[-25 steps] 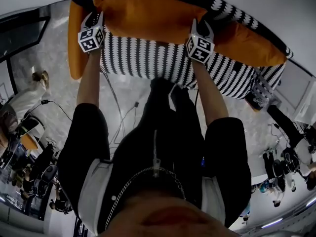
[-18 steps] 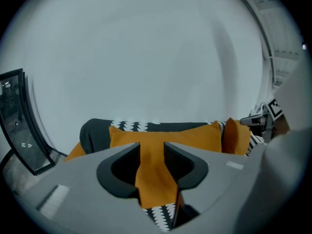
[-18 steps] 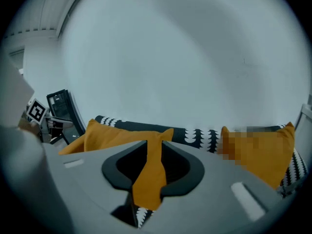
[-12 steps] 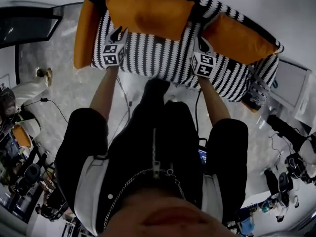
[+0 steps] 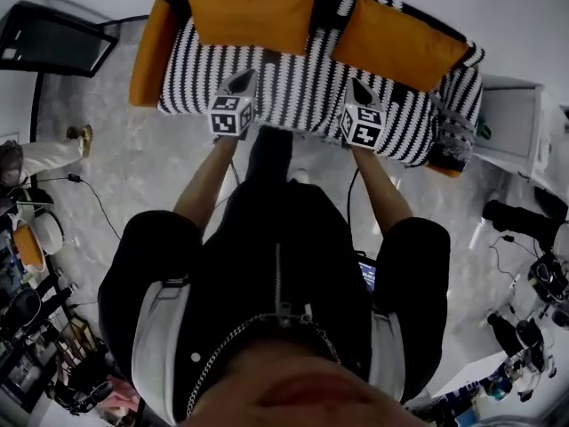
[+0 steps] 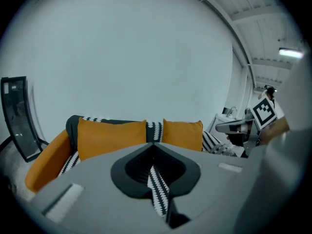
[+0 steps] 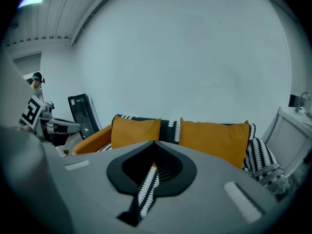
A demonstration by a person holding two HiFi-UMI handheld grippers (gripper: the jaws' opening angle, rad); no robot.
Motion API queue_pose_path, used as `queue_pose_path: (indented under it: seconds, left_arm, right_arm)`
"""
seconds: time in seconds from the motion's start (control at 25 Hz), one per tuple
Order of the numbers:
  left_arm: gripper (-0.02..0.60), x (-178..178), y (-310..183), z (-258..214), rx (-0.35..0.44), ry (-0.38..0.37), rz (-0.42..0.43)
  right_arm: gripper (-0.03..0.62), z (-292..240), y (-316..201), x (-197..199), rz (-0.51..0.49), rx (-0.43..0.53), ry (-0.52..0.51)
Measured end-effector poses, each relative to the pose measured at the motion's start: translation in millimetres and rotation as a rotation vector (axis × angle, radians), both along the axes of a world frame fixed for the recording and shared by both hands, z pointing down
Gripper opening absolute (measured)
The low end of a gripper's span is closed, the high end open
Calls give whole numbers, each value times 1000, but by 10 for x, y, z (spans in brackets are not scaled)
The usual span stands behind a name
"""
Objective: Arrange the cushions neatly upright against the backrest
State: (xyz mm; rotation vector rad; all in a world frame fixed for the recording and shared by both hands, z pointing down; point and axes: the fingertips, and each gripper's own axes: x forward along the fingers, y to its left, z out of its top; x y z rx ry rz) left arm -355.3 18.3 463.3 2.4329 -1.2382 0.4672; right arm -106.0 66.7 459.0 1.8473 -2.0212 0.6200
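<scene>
Two orange cushions stand upright side by side against the backrest of the black-and-white striped sofa (image 5: 293, 87), the left cushion (image 5: 252, 14) and the right cushion (image 5: 400, 43). Both also show in the left gripper view, left cushion (image 6: 111, 136) and right cushion (image 6: 183, 134), and in the right gripper view, left cushion (image 7: 135, 130) and right cushion (image 7: 214, 136). My left gripper (image 5: 242, 82) and right gripper (image 5: 358, 88) hover over the seat's front part, well short of the cushions. Both have just closed their jaws, with nothing between them: left gripper (image 6: 154, 145), right gripper (image 7: 156, 144).
The sofa has an orange armrest (image 5: 147, 56) on its left end and a grey tasselled throw (image 5: 453, 140) on its right end. A black-framed panel (image 5: 53, 38) stands left of it, a white cabinet (image 5: 511, 118) right. Cables (image 5: 93, 198) lie on the floor; gear crowds both lower corners.
Both grippers have drawn back from the sides of the left cushion toward me, across the seat. The cushion stays upright against the backrest. Both pairs of jaws have closed.
</scene>
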Motion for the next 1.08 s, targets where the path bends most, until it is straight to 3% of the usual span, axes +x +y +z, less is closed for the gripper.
queue_pose_path:
  seconds: [0.24, 0.36, 0.56, 0.72, 0.88, 1.08]
  left_arm:
    - [11, 137, 733, -223, 18, 1, 23]
    - [11, 296, 1041, -257, 26, 10, 26]
    - [11, 932, 1638, -165, 38, -14, 24]
    - [11, 1543, 1547, -259, 61, -32, 63]
    - [11, 1445, 1319, -456, 79, -24, 91]
    - [11, 1240, 1404, -606, 108, -37, 107]
  right_arm:
    - [2, -400, 663, -226, -38, 56, 11]
    - [2, -458, 896, -153, -55, 79, -11]
    - [2, -437, 1405, 391, -60, 111, -71]
    - [2, -543, 1328, 914, -42, 137, -84]
    - [2, -719, 1140, 774, -15, 144, -94]
    - [2, -899, 1255, 549, -9, 180, -113]
